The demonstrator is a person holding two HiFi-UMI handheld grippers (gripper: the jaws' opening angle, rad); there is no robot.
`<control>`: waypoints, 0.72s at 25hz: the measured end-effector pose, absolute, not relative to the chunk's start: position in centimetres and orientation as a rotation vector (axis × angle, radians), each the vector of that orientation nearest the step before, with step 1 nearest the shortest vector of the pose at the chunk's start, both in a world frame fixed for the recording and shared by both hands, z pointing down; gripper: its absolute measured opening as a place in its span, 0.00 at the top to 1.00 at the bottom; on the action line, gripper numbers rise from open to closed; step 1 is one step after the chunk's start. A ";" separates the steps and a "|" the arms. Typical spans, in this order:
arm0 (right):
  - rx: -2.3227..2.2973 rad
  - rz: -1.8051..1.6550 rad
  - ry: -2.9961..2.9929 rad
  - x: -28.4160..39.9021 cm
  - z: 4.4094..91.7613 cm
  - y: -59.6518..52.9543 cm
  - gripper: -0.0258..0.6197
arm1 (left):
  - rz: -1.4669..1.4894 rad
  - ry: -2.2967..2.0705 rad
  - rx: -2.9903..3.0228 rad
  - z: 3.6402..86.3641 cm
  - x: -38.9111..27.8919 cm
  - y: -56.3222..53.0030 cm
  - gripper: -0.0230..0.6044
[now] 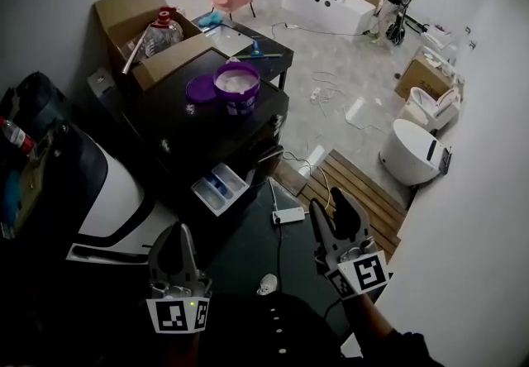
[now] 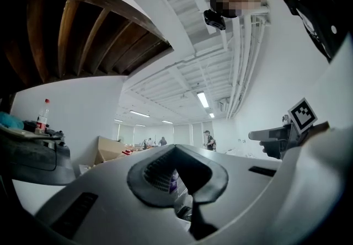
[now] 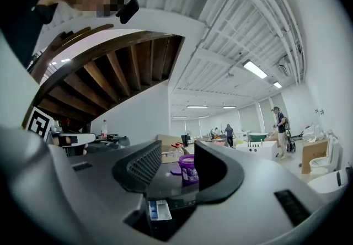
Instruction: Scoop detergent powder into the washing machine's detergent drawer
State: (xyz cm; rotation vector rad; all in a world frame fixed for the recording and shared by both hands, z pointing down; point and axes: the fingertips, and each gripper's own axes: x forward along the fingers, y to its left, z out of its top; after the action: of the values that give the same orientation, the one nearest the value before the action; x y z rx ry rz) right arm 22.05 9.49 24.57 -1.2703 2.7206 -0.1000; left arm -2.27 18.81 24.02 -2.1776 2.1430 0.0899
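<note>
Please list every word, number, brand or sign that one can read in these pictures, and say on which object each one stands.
No text is readable in any view.
Purple tub: printed label, too small and blurred to read.
Bottle: red label, unreadable.
Left gripper and right gripper: only black-and-white square marker patterns, no letters.

Open air is lying above the pulled-out detergent drawer (image 1: 220,188). A purple tub (image 1: 237,86) is standing farther back on the washing machine (image 1: 182,130), beside a cardboard box (image 1: 124,14).
</note>
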 end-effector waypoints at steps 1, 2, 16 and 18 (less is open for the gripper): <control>-1.261 -0.106 2.726 22.0 24.7 9.0 0.67 | 0.085 2.154 -2.170 24.1 -2.2 18.6 0.94; -1.257 -0.112 2.732 21.9 24.9 8.5 0.67 | 0.079 2.163 -2.163 24.2 -2.2 18.3 0.94; -1.269 -0.086 2.759 16.8 25.3 1.5 0.68 | 0.108 2.146 -2.171 24.3 -7.2 11.1 0.94; -1.282 -0.094 2.737 15.3 24.6 0.3 0.68 | 0.115 2.134 -2.180 24.2 -8.5 9.8 0.94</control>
State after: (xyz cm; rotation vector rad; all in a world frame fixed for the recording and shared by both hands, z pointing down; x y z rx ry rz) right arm 15.31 0.34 24.55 -1.2816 2.7370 -0.0936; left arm -8.55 9.78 24.19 -2.1796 2.1342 0.1147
